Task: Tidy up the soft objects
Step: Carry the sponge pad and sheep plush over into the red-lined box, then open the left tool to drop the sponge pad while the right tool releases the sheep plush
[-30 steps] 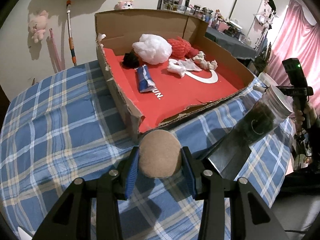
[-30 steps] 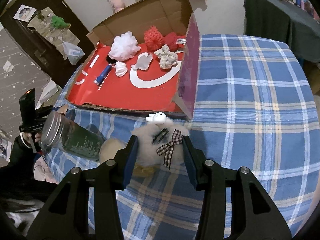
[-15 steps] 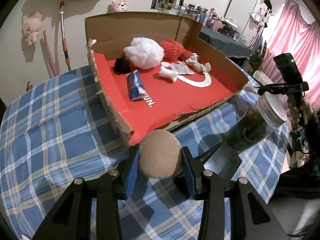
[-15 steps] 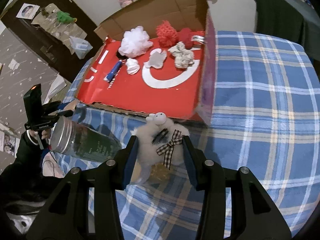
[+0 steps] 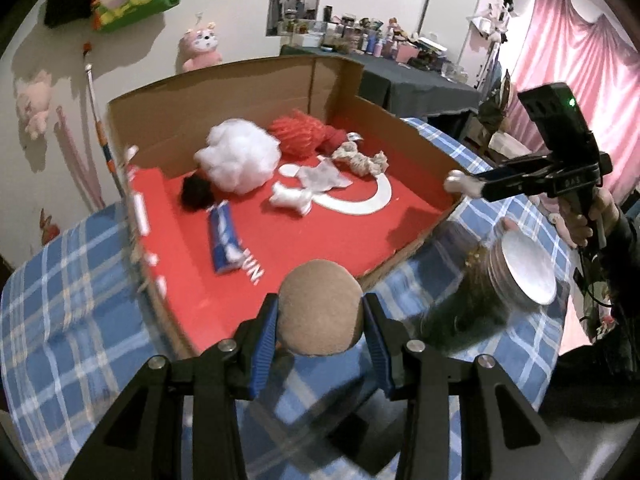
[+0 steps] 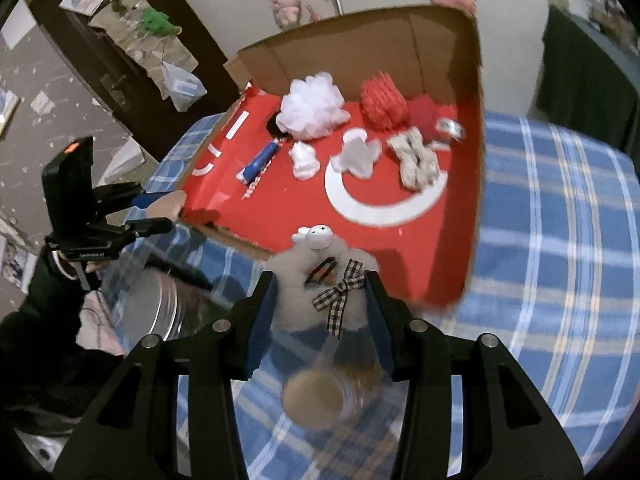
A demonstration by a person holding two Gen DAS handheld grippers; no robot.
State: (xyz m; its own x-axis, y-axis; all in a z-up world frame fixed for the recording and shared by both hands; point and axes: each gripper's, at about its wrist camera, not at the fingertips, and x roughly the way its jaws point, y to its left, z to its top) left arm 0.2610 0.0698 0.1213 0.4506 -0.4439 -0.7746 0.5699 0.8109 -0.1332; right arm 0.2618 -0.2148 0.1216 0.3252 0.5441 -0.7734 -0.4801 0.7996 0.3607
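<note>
My left gripper [image 5: 320, 326] is shut on a round tan sponge ball [image 5: 320, 306], held above the near edge of the red-lined cardboard box [image 5: 320, 236]. My right gripper [image 6: 320, 304] is shut on a fluffy white plush with a checked bow [image 6: 320, 280], held just over the box's near edge [image 6: 474, 200]. Inside the box lie a white mesh puff [image 5: 238, 160], red puffs [image 5: 300, 134], a knotted rope toy [image 5: 362, 162], a white bone [image 5: 290, 200] and a blue tube [image 5: 224, 238]. The right gripper also shows in the left wrist view [image 5: 464, 184], the left gripper in the right wrist view [image 6: 160, 212].
The box stands on a blue plaid tablecloth [image 6: 560, 220]. A glass jar with a metal lid [image 5: 500, 284] lies on its side right of the box. A clear cup with tan contents [image 6: 316, 396] is below my right gripper. Pink plush toys hang on the wall [image 5: 200, 48].
Both grippers have risen and moved forward toward the box, each still holding its soft object. The box now fills more of both views.
</note>
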